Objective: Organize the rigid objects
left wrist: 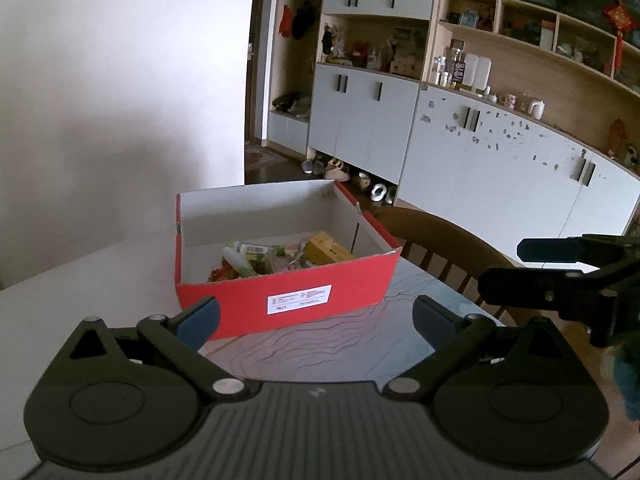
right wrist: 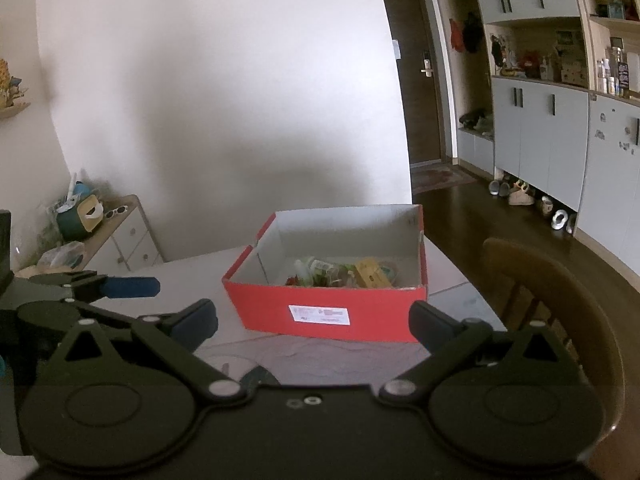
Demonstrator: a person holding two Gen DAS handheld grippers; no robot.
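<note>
From the left wrist view, the left tool (left wrist: pixel 316 318) stands with its fingers spread wide and nothing between them, held above the desk (left wrist: pixel 320 344) and short of the red box (left wrist: pixel 288 300), which sits straight ahead of it with its labelled long side facing the tool. Inside the box lies a jumble of small things: a yellow carton (left wrist: pixel 328 249) toward the far right, a white tube (left wrist: pixel 237 260) toward the left, and other items too mixed to name. Off to this tool's right, the right tool (left wrist: pixel 552 268) juts in from the edge, and a wooden chair (left wrist: pixel 440 240) stands beyond the box. From the right wrist view, the right tool (right wrist: pixel 314 320) is likewise spread wide and empty, hovering over the desk with the red box just ahead and slightly to its right; the left tool shows at its left side, one blue pad (right wrist: pixel 130 286) pointing toward the box. A dark object peeks up just in front of this tool's body, too hidden to identify. Judging by this, the work seems to sit between picks: neither tool carries anything and both face the box. The next move likely calls for bringing one tool down over the box rim, choosing a single item such as the carton, and aligning the fingers across its narrow sides before closing.
</note>
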